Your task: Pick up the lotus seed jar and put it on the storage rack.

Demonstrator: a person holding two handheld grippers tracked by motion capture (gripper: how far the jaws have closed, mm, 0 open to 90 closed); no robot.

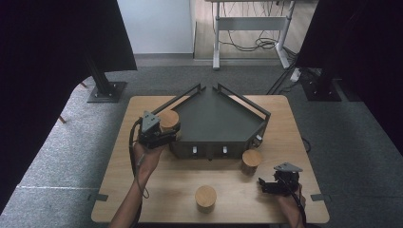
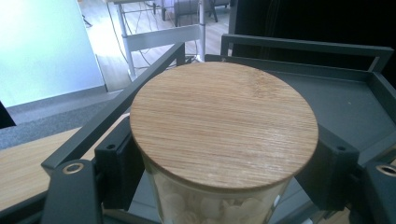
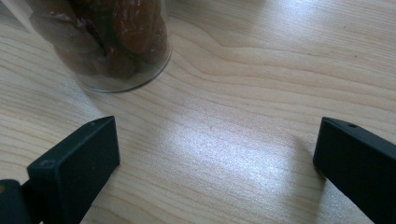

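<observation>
Bamboo lid point(image 2: 224, 123) closest to the lens caps a glass jar point(image 2: 210, 205) of pale pieces, clamped at its shoulder between the black jaws of the left gripper point(image 2: 219, 186), one pad point(image 2: 119, 170) on each side. From the high view the left gripper point(image 1: 157, 132) holds this jar point(image 1: 168, 119) upright at the left corner of the dark tray point(image 1: 216, 118), over the rim; whether its base rests on anything cannot be told. Its long axis runs vertical, lid up, with the tray floor lying ahead and to the right of the jaws, so the likely next move carries the jar inward over the rail. Right gripper point(image 1: 266, 185) rests low at the table's point(image 1: 176, 190) near right edge, jaws spread wide and empty point(image 3: 210, 158), a jar of brown fruit point(image 3: 112, 42) just beyond its left pad; this second jar point(image 1: 250, 161) stands upright in front of the tray. A third jar point(image 1: 206, 198) stands apart near the front edge, between the two hands.
</observation>
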